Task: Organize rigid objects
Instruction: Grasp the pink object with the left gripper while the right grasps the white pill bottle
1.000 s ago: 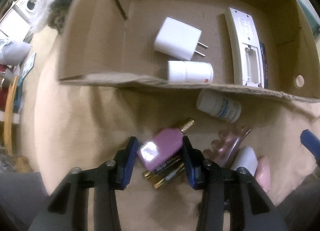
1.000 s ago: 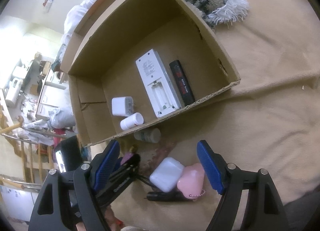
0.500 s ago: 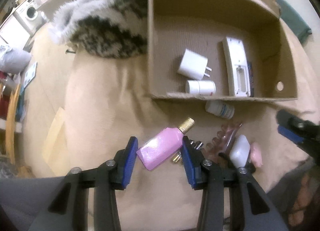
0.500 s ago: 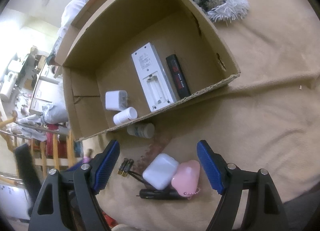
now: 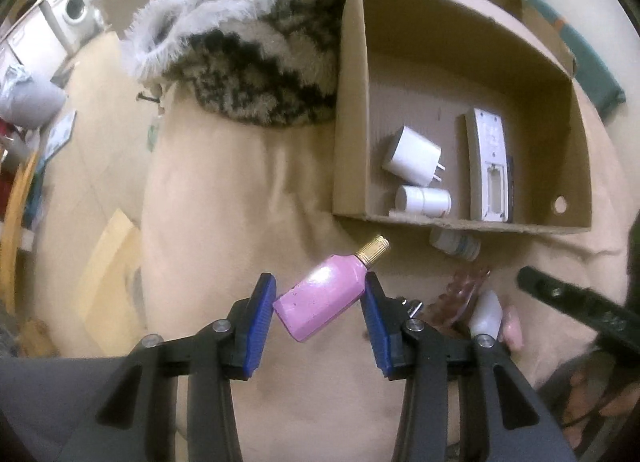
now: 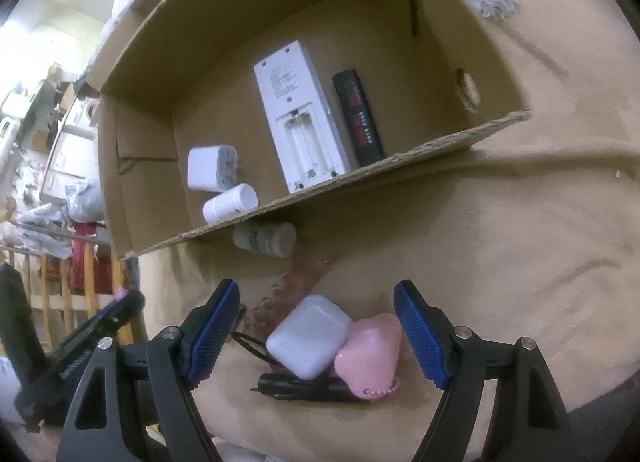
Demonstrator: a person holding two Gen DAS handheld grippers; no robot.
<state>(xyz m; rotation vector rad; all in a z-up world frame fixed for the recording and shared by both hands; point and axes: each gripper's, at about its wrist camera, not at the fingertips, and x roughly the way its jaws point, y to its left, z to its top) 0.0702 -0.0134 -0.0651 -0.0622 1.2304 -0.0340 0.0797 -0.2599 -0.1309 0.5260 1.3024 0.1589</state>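
1. The left tool (image 5: pixel 320 310) is clamped on a pink bottle (image 5: pixel 324 298) with a gold cap, holding it tilted, cap pointing up and to the right, clear above the tan blanket (image 5: pixel 224 189).
2. The right tool (image 6: pixel 316 326) has its blue pads spread wide apart with nothing gripped; between them on the blanket lie a white earbud case (image 6: pixel 308 336) and a pink heart-shaped case (image 6: pixel 370 354), touching each other.
3. A black cable plug (image 6: pixel 304 388) lies just under those two cases.
4. The cardboard box (image 5: pixel 352 109) sits beyond, open at the top. Inside are a white charger (image 5: pixel 414 155), a small white bottle (image 5: pixel 424 201) lying on its side, a white remote (image 6: pixel 300 113) with its battery bay open, and a black stick (image 6: pixel 358 117) beside the remote.
5. Another white pill bottle (image 6: pixel 266 240) lies outside, right against the box's near wall.
6. A brownish hair clip (image 5: pixel 462 294) lies between that bottle and the white case.
7. A shaggy black-and-white throw (image 5: pixel 256 61) is heaped against the box's left side.
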